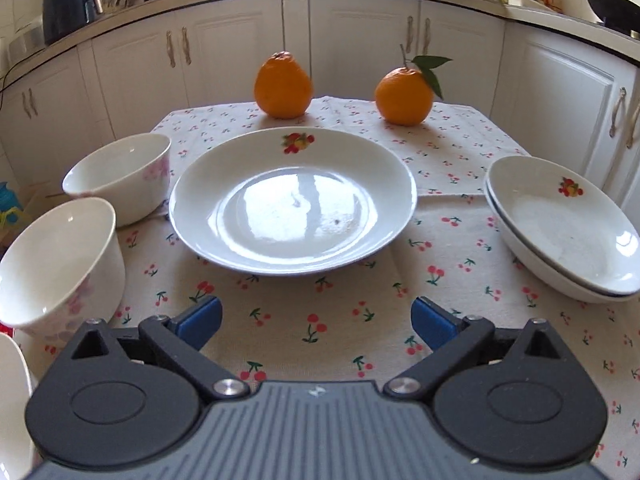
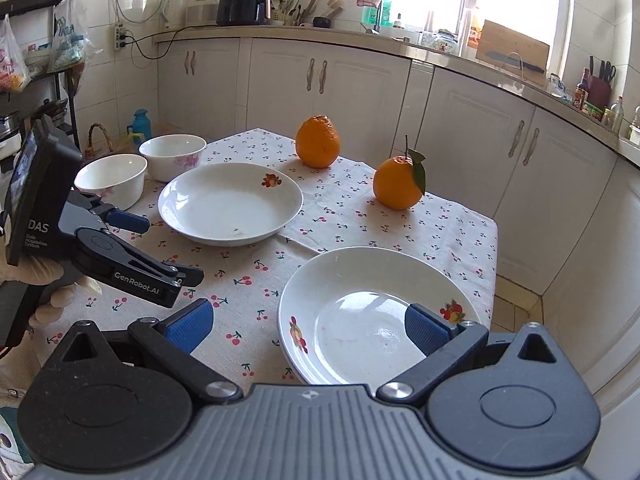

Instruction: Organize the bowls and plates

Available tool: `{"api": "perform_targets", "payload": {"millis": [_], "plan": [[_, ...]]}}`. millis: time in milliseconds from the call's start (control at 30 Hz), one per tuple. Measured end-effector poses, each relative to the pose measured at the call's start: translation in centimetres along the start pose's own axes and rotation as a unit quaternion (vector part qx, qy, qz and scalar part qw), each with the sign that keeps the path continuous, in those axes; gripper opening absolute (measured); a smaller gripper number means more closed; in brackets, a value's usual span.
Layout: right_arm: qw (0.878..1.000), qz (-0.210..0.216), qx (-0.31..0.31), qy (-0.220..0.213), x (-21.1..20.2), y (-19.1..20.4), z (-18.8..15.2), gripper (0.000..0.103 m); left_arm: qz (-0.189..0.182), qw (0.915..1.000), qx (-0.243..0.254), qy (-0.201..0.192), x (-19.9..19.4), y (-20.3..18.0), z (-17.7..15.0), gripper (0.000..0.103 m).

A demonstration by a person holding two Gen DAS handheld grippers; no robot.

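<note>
Hovering wide apart, left gripper (image 1: 316, 322) empty, right gripper (image 2: 308, 328) empty over stacked plates (image 2: 360, 280).

Left gripper (image 1: 316, 320): jaws wide apart, nothing betw. them, hovering over table's near edge (level, pointing fwd).
Right gripper (image 2: 306, 326): jaws wide apart, empty, over table's near right corner.
Left hand (image 2: 52, 284): light glove, wrapped round gripper handle.
</note>
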State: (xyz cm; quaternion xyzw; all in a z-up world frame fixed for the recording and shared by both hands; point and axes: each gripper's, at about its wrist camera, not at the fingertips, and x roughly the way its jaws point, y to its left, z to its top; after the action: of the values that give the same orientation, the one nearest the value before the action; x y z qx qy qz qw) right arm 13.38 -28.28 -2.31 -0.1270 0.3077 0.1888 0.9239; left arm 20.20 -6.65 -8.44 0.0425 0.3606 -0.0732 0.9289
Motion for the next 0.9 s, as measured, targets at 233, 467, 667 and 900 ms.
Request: {"api": "perform_targets", "payload": {"millis": [233,467,667,900], "plan": [[0.999,0.018,-0.026,0.018,2.3,0.7,2.5,0.103,0.009,0.9997,-0.019,-0.008,1.6,1.0,-0.2,0.102],[0.997,0.056,-0.047,0.037,6.2,0.5,5.4,0.103,0.009,0.9997,-0.017,-0.013,2.4,1.2,0.5,0.103],[0.990,0.106,-0.072,0.050,9.8,0.2,8.1,0.103,0.011,0.9996,-0.020,-0.015,2.7,1.3,0.7,0.103],[0.975,0.185,-0.097,0.073,15.0,-0.4,11.3,0.103,0.015,0.9995,-0.023,-0.016,2.9,1.3,1.0,0.103]]}}
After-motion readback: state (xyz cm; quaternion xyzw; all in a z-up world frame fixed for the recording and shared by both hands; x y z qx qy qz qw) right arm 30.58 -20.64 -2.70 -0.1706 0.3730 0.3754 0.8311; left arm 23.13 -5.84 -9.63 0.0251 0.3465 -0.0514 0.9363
